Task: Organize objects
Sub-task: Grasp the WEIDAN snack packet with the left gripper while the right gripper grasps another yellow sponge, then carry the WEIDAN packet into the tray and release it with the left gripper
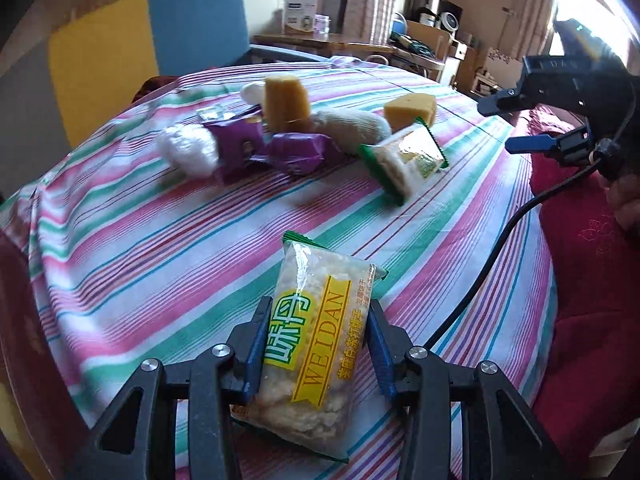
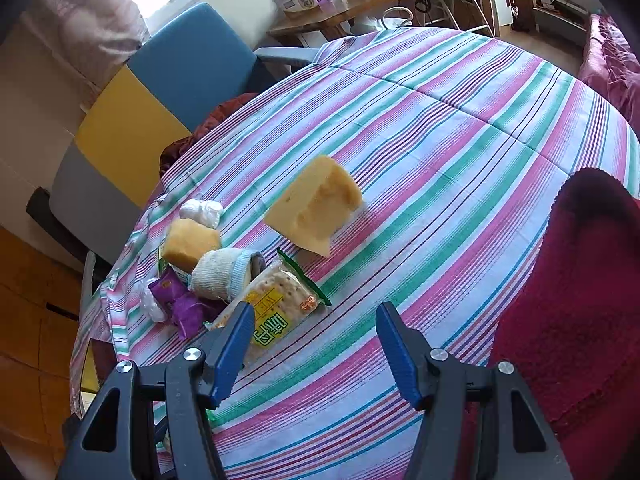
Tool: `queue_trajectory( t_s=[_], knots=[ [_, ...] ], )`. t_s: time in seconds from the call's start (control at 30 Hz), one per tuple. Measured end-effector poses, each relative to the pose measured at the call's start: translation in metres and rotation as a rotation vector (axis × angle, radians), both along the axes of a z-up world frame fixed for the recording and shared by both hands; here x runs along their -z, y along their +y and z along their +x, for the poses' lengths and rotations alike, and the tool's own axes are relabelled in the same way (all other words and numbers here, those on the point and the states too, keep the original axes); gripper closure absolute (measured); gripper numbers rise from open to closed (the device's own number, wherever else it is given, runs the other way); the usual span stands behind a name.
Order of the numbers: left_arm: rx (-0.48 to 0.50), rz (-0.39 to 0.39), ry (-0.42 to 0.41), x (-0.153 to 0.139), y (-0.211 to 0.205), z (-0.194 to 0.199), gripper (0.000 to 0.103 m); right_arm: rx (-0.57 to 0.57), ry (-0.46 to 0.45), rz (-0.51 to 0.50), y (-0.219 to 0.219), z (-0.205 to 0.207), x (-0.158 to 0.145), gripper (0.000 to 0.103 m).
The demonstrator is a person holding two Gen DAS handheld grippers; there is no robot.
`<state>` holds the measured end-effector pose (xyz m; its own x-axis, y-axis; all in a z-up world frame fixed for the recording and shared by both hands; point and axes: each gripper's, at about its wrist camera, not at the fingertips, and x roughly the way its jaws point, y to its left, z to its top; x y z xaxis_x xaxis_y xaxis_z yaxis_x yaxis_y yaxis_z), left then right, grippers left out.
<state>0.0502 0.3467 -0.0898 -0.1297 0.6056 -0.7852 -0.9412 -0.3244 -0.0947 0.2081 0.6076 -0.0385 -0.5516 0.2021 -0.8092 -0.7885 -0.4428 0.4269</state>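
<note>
Left gripper (image 1: 318,344) pinches a clear cracker packet (image 1: 316,344) across its short width, both blue pads pressed against the wrapper's sides, with the packet's far end pointing out over the striped cloth (image 1: 160,248) that covers the worktop. Judging from this hold, the grip should stay gentle, since the crackers inside look brittle, and the packet is best carried level so it does not swing or slip. Right gripper (image 2: 316,344) hangs spread and empty above the cloth, just beside a second cracker packet (image 2: 276,308). Farther off lies the pile: two purple wrappers (image 1: 264,148), rolled white socks (image 1: 188,152), a tall yellow block (image 1: 286,102) and a cheese-like wedge (image 1: 410,110). A black cable (image 1: 480,272) trails across the cloth on the right side, and a red blanket (image 2: 580,300) crowds that edge; either could snag a passing hand.
</note>
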Motion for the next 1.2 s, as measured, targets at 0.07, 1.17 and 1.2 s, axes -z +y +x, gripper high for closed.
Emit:
queue_trajectory(
  t_s=[0.07,1.17,1.2],
  knots=[
    [-0.016,0.008,0.004,0.001,-0.009,-0.001,0.058,0.0,-0.016,-0.002,0.0,-0.001,0.001,0.039],
    [-0.032,0.064,0.072,0.009,-0.002,0.01,0.057,0.09,-0.114,-0.03,0.078,-0.092,0.047,0.048],
    [-0.032,0.063,0.076,0.009,-0.002,0.01,0.057,0.081,-0.124,-0.02,0.077,-0.094,0.047,0.048]
  ],
)
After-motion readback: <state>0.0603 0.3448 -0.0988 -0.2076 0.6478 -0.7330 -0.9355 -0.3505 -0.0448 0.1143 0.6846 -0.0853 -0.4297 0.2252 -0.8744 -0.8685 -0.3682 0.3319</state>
